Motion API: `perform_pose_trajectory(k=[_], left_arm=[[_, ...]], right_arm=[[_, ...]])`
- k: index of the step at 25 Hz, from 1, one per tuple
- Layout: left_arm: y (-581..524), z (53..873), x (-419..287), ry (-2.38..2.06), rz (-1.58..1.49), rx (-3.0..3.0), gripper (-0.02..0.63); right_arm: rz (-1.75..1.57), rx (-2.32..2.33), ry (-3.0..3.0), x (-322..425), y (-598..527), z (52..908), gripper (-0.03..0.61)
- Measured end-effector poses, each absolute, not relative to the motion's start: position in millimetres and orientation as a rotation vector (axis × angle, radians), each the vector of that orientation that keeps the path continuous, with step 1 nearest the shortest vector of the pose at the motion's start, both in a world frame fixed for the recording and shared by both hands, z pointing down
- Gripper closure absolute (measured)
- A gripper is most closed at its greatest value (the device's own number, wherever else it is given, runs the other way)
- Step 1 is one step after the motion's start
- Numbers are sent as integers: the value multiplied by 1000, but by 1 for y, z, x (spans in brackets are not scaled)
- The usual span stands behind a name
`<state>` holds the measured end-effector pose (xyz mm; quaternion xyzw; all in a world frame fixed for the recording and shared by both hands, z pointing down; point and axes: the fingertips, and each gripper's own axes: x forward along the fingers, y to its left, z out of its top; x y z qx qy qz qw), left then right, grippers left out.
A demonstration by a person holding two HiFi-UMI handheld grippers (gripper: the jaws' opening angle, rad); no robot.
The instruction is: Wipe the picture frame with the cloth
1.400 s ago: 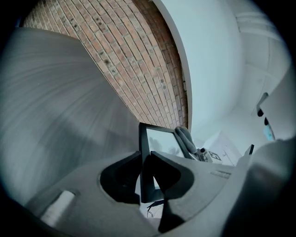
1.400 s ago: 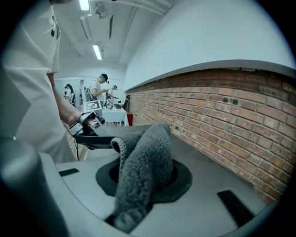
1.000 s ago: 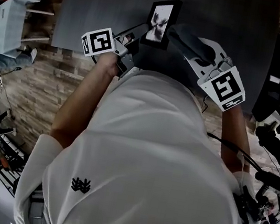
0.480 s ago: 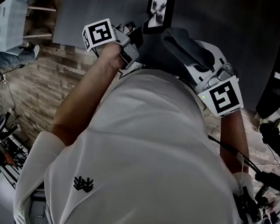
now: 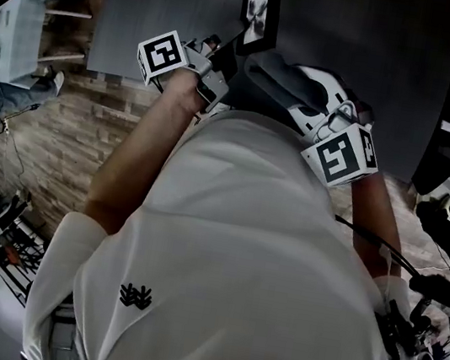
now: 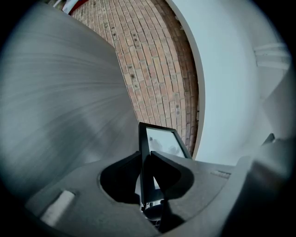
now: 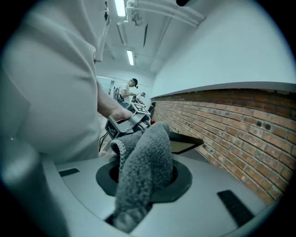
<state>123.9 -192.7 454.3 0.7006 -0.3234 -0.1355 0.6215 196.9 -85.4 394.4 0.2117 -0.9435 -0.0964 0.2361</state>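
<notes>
A black picture frame (image 5: 258, 9) with a grey print is held up over the dark table (image 5: 367, 45). My left gripper (image 5: 223, 53) is shut on its lower edge. In the left gripper view the frame (image 6: 160, 140) stands edge-on between the jaws of the left gripper (image 6: 145, 160), which press on both faces. My right gripper (image 5: 257, 67) is shut on a grey fluffy cloth (image 7: 144, 159) bunched between the jaws of the right gripper (image 7: 143, 179). The cloth (image 5: 270, 73) sits just below and right of the frame. From the right gripper view the frame (image 7: 185, 141) shows just past the cloth, beside the left gripper (image 7: 129, 121).
A brick surface (image 5: 54, 129) lies left of the table. A white table with chairs (image 5: 25, 22) stands at far left. Dark equipment and cables (image 5: 443, 254) crowd the right side. A distant person (image 7: 131, 89) stands in the room behind.
The frame has rolled more edge-on and risen in the head view. My right gripper with the cloth has rolled and slid left, closer under the frame.
</notes>
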Motion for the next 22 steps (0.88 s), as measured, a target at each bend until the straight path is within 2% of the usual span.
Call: perform_pose_trajectory(k=[12, 16, 22], left_arm=[[-193, 442, 126, -700, -310, 1679, 540], [-191, 440, 126, -714, -238, 1755, 540], [-184, 434, 90, -681, -74, 1886, 540]], right_arm=[[-168, 388, -2548, 168, -90, 444, 488], [-38, 343, -2509, 190, -96, 466, 488], [118, 605, -2411, 236, -163, 465, 488]])
